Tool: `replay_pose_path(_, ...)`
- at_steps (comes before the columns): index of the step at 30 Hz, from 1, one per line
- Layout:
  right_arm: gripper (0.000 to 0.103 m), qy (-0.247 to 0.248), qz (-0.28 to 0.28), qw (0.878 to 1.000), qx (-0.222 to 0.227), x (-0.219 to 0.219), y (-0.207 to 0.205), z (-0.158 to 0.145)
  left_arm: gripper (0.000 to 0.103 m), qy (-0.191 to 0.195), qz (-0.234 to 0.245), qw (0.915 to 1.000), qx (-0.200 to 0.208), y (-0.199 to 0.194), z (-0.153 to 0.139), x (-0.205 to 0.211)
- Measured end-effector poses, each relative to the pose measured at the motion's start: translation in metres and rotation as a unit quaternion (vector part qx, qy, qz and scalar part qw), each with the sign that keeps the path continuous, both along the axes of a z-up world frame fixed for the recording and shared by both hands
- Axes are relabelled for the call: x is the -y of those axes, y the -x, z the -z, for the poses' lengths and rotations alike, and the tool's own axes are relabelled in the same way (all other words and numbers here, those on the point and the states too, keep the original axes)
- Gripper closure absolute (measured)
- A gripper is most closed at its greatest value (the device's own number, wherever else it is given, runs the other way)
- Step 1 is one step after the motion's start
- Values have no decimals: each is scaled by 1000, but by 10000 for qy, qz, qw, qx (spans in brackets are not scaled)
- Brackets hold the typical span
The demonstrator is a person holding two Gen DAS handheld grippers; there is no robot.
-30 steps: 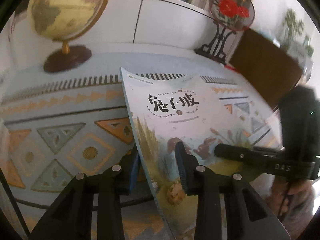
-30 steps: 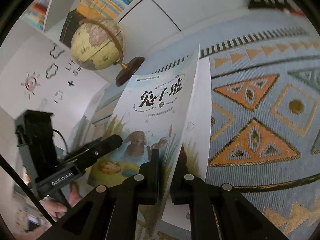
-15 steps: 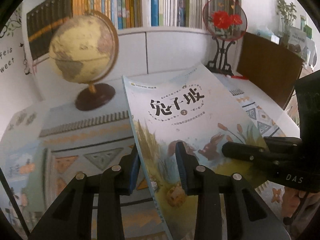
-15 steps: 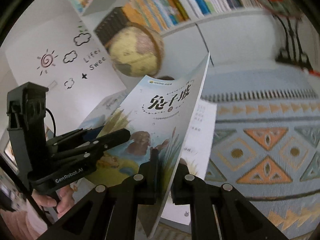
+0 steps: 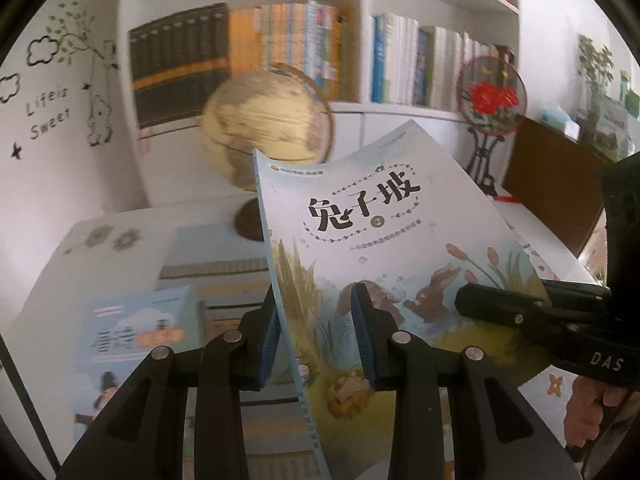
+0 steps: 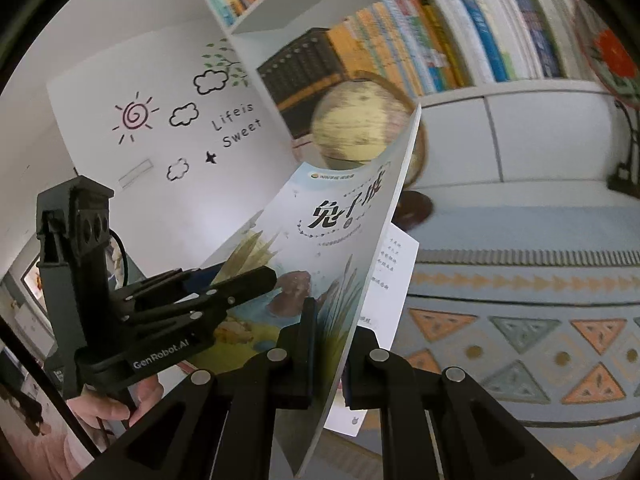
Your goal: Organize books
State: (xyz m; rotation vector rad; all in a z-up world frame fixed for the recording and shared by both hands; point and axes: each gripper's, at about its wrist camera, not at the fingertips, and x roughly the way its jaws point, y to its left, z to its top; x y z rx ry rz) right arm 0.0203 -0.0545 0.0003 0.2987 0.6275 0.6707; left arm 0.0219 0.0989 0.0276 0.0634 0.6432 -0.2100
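The book (image 5: 384, 248) is off the table (image 5: 132, 236) and held in the air by both grippers, its cover bowed between them. A second ago it hung low over the patterned cloth (image 6: 520, 320) with only the cabinet front behind it. Now the shelves (image 5: 364, 40) and their rows of upright books (image 5: 280, 44) fill the background of both views, so the book has been raised and tilted toward the bookcase. Judgement: the lift is done, the carry to the shelf is under way, and the insertion remains.

Left gripper (image 5: 316, 336): jaws part-closed and clamped on the spine edge of the book, one blue pad in front of the cover, the other behind. The gap has not changed over the last second.

Right gripper (image 6: 328, 344): jaws almost together, pinching the opposite edge of the book. In the right view a white inner page (image 6: 384, 300) hangs loose behind the cover, outside the clamp. Judgement: that page may catch when the book goes between its neighbours.

The globe (image 5: 268, 128) stands between the book and the bookcase and is blurred in both views. A second book (image 5: 136, 336) lies flat on the table at the left.

Writing read:
- Cover: "兔子坡", with a circled "2" beneath. The subtitle and top logo are too small to read.
- Wall (image 6: 160, 120): "Life is Sweet", with sun, cloud and tree decals.
- Left gripper body: "GenRobot.AI".
- Right gripper body: "DAS".
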Motion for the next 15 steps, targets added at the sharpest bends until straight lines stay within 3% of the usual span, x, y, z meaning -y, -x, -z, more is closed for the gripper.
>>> replay_pose_path(8, 94, 87, -367, 9993, 46, -73, -7, -20, 73, 111, -493, 9987, 77, 4, -7, -71)
replay_pose_path(15, 94, 144, -732, 9971, -114, -147, -22, -20, 72, 269, -959, 9949, -126, 5, 2, -143)
